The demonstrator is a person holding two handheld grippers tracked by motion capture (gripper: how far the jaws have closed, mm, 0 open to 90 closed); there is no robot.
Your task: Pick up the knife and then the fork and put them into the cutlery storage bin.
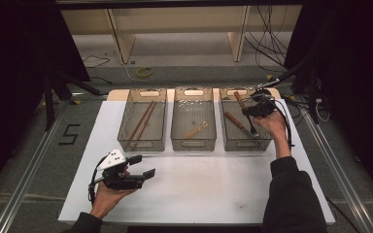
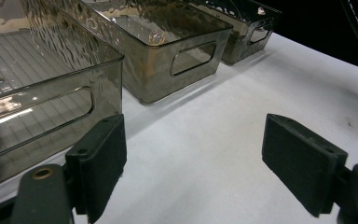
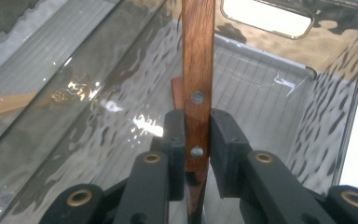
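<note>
While I look down from the high view, my right gripper (image 1: 255, 108) is over the right bin (image 1: 268, 141) at the far side of the table. It holds a piece of cutlery with a wooden handle (image 1: 238, 98). The handle sticks up and back from the jaws, and the metal end hangs down into the bin, where another wooden-handled piece (image 1: 233, 119) already lies. My right arm is stretched well forward, wrist bent so the gripper points down. My left gripper (image 1: 136, 166) is near me, low over the white table top (image 1: 199, 184), well apart from all three bins.

From the left gripper view, my left gripper (image 2: 193, 158) has its jaws wide apart with nothing between them. The left bin (image 2: 51, 107) is just ahead.

From the right gripper view, my right gripper (image 3: 197, 140) has its jaws pressed narrow on the wooden handle (image 3: 198, 70). The handle runs straight up between them, over the bin floor. I think a straight drop down comes next.
</note>
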